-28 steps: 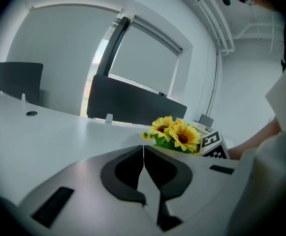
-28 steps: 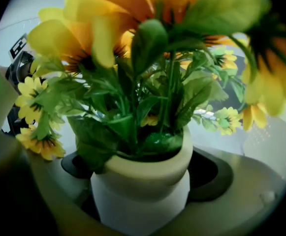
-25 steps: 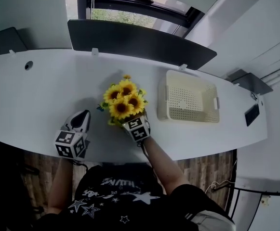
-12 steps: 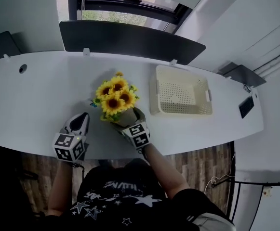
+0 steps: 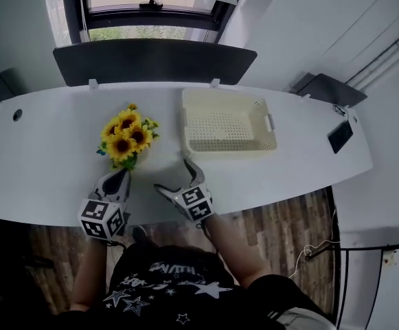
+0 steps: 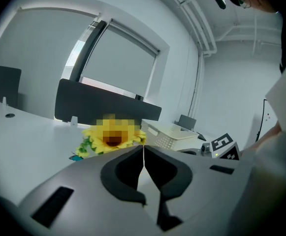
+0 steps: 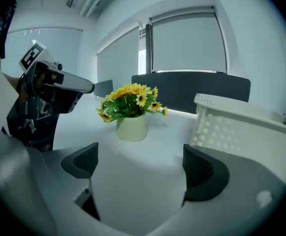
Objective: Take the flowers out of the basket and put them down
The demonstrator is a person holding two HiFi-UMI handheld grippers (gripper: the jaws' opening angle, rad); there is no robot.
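1. Left gripper [image 5: 121, 175]: you hold it over the front edge of the desk [image 5: 41, 163]. Its fingers [image 6: 128, 168] are clenched tip to tip with nothing between them. The tips sit just in front of the flowers, and the right gripper view shows a gap between the two.
2. Right gripper [image 5: 173, 176]: you hold it over the same front edge, to the right of the left one. Its fingers [image 7: 202, 173] are spread wide, grasping nothing and touching nothing. Only bare desk shows between them.
3. Flowers [image 5: 125, 135]: a yellow sunflower bunch with green leaves, upright in a pale pot [image 7: 131, 127]. It stands on the desk left of the basket and apart from it, about midway between the front and far edges.
4. Basket [image 5: 228, 126]: cream and perforated, with nothing inside. It rests nearer the far edge.
5. Divider panel [image 5: 151, 60]: dark, standing along the far edge.
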